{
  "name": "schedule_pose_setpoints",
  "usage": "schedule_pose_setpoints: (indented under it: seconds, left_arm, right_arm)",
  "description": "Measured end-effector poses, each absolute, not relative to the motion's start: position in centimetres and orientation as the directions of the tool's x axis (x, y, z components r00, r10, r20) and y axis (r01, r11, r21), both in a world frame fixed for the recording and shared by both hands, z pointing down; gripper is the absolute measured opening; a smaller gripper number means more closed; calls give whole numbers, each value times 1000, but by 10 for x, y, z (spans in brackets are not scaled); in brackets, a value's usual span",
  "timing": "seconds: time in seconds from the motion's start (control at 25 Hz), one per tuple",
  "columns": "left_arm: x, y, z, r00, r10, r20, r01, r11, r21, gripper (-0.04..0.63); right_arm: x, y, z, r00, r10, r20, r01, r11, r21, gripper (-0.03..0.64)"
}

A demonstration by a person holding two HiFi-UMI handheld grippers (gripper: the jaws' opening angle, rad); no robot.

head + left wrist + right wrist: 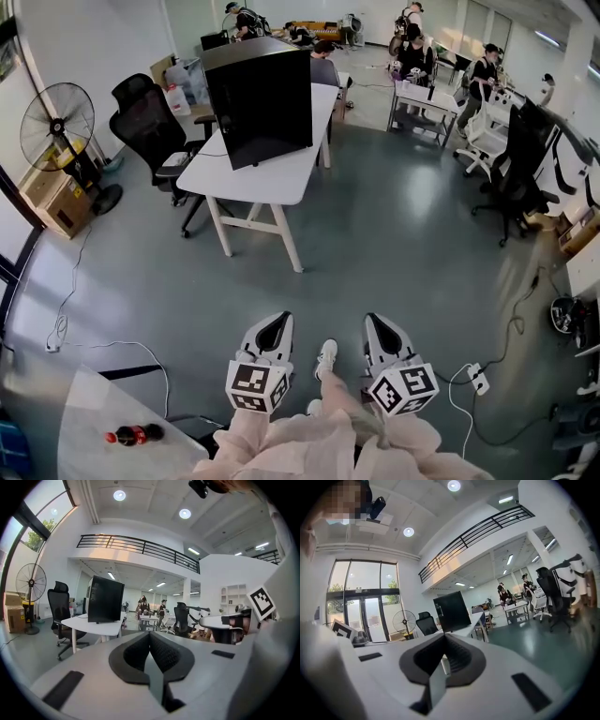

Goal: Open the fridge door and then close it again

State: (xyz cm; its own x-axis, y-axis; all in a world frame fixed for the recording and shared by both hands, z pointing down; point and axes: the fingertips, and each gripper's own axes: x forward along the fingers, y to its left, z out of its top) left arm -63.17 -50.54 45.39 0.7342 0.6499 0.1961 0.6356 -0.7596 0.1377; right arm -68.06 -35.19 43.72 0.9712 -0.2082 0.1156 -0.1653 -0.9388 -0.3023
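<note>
Black box-shaped fridge (261, 98), smooth and matte with flat sides, stood in the upper middle of the head view on a long white table (281, 178) with slanted legs, its door shut. It was the only fridge there. Both tongs lay at the bottom centre, well apart from it across bare grey floor. The left gripper (273, 330) and the right gripper (382, 330) were each a white plastic shell with black ribbed pads and one marker cube. One black mesh office chair (150, 127) stood at the table's left edge. One round black wire fan (58, 117) stood at the far left. One dark cola bottle (133, 434) lay on its side on a pale round table (89, 412) at lower left.

In the left gripper view, the fridge (105, 599) showed left of centre, far beyond the jaws, with the chair (58, 606) and fan (31, 581) further left. The two ribbed pads were pressed together along a centre seam and clenched on nothing.

In the right gripper view, the fridge (452, 611) stood just above the jaw tips in the frame, yet far off in the room, with the fan (404, 620) to its left. Those two pads also met and gripped nothing.
</note>
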Motion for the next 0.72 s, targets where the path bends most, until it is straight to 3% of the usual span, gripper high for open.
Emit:
schedule_pose_setpoints:
  seconds: [0.72]
  left_arm:
    - [-472, -440, 442, 770, 608, 194, 597, -794, 118, 11]
  right_arm:
    - [-506, -287, 429, 954, -273, 121, -228, -928, -295, 12]
